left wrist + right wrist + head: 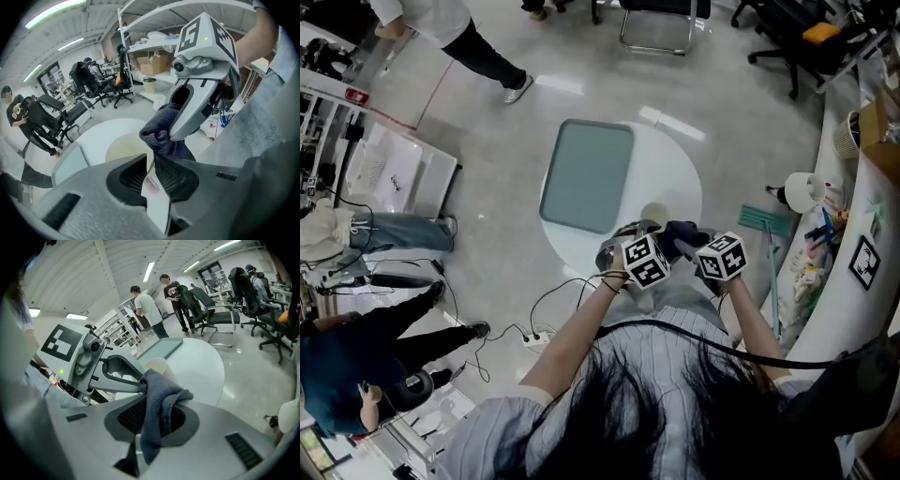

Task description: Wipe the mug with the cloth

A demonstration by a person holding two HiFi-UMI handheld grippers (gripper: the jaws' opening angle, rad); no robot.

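item: cream mug [123,149], at the round white table's [675,178] edge nearest the person, left gripper [151,164] clamped on its wall, right gripper [152,420] pinching the grey cloth [164,394] by its rim; best braced steady while the cloth sweeps round.

Fleecy matt cloth [157,408], smooth mug [158,366]

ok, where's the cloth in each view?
Head view: cloth just below centre, at the white table's near edge.
Left gripper view: centre, pinched by the right hand-held gripper.
Right gripper view: lower centre, draped between that gripper's jaws.
Shared landmark: the cream mug beside it, clamped in the left hand-held gripper.
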